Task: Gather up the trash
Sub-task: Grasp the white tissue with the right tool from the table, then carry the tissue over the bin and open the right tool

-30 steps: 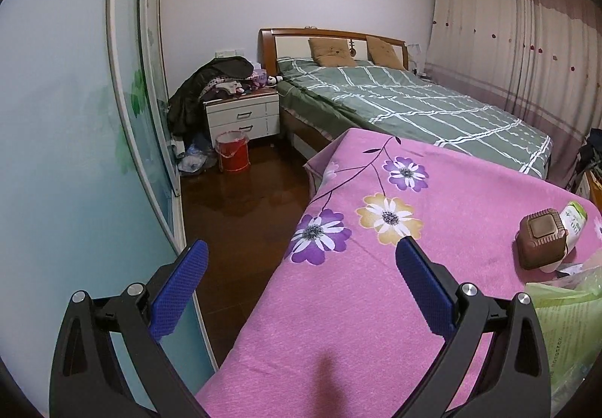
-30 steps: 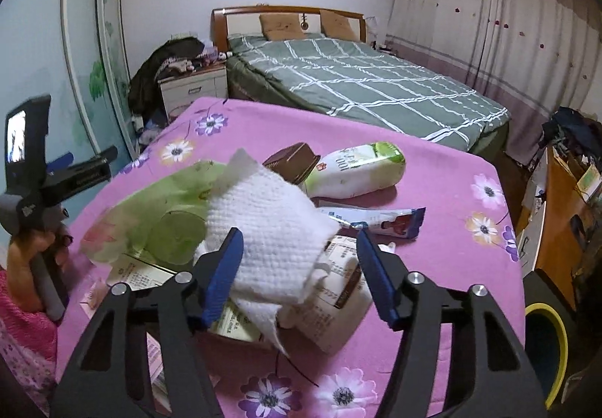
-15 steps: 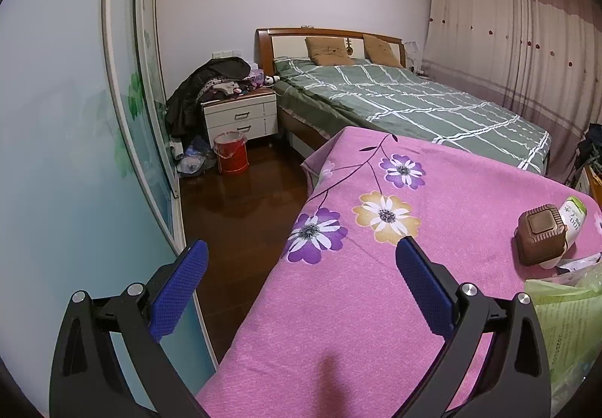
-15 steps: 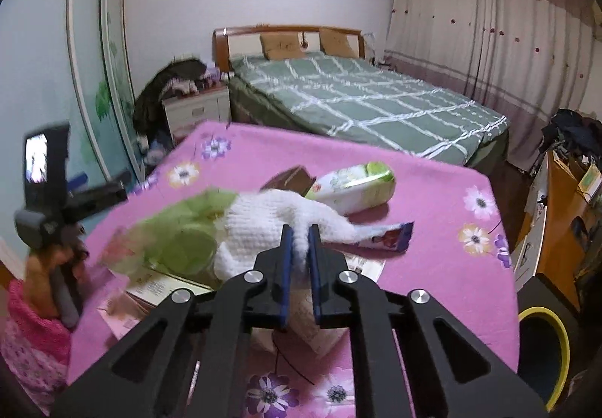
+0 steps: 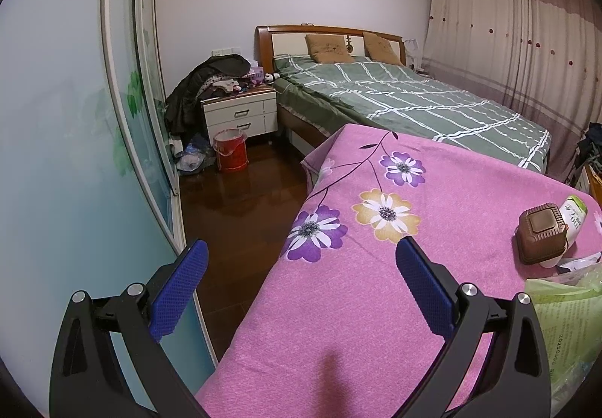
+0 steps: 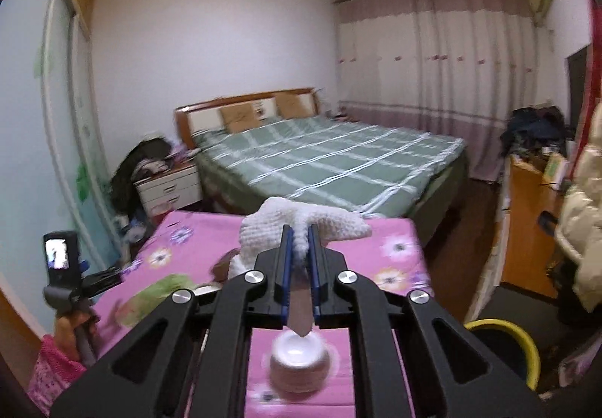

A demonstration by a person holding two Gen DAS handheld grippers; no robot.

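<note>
A: Right claw (image 6: 298, 245) is clamping the white paper towel (image 6: 301, 226); the wad is bulging out ahead of the blue pads and is lifted clear of the pink bench (image 6: 395, 241).

B: Left claw (image 5: 301, 278)?

A: It's standing wide apart with nothing in it, hovering over the near corner of the bench.

B: Where is the towel going?

A: My guess is the yellow-rimmed bin (image 6: 504, 346) on the floor, low right in the right wrist view. I'd be swinging the towel over there and keeping the squeeze on until it's above the rim.

B: Risks?

A: The towel is soft, so only a pinched fold is holding it. Moving smoothly is safer. The brown box (image 5: 541, 233), the green-white bottle (image 5: 573, 215) and the green bag (image 5: 564, 294) are lying on the bench, waiting.
</note>
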